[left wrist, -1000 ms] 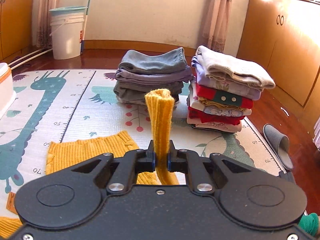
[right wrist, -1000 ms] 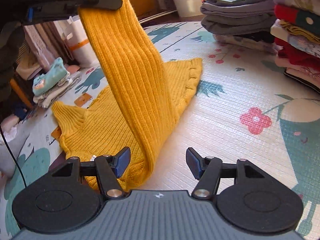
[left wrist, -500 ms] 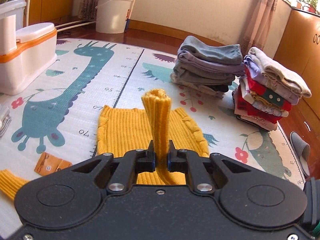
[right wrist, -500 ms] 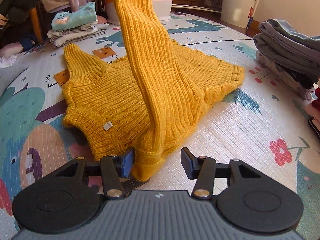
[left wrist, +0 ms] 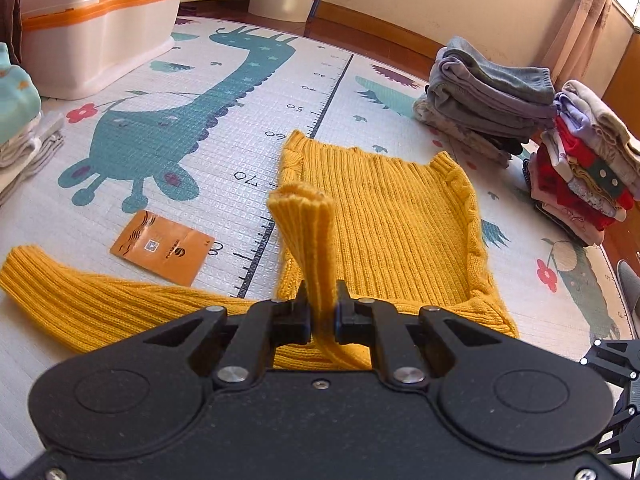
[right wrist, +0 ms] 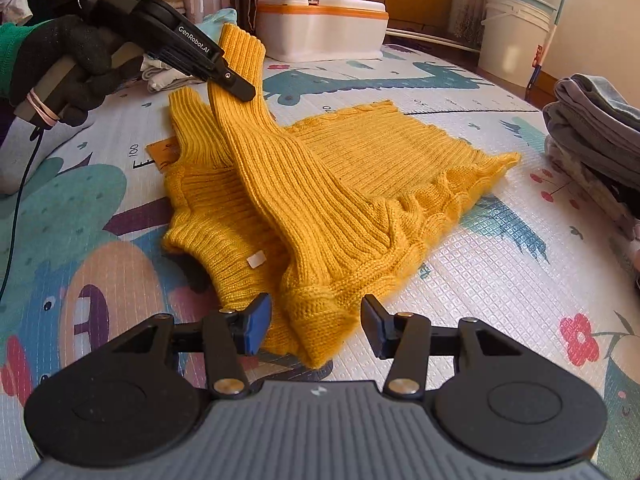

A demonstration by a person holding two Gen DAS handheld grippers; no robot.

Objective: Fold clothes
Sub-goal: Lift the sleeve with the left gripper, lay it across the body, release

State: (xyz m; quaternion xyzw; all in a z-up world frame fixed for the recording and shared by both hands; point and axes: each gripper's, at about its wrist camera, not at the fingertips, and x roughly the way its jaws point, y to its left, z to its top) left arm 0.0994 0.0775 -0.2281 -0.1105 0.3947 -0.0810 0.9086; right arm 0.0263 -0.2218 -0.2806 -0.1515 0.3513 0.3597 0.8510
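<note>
A yellow ribbed sweater lies flat on the play mat. My left gripper is shut on the cuff of one sleeve, which stands up between its pads. In the right wrist view a gloved hand holds that gripper low over the sweater, and the sleeve slants across the body. My right gripper is open, its jaws either side of the near shoulder corner, with a gap at the right pad. The other sleeve lies stretched out on the left.
An orange card lies on the mat beside the sweater. Two stacks of folded clothes stand at the right, another pile at the far left. A white-and-orange plastic box and a white bucket stand behind.
My left gripper has come down and across with the sleeve, which now slants low over the sweater's body. The right gripper's jaws have narrowed and moved in around the shoulder corner.
</note>
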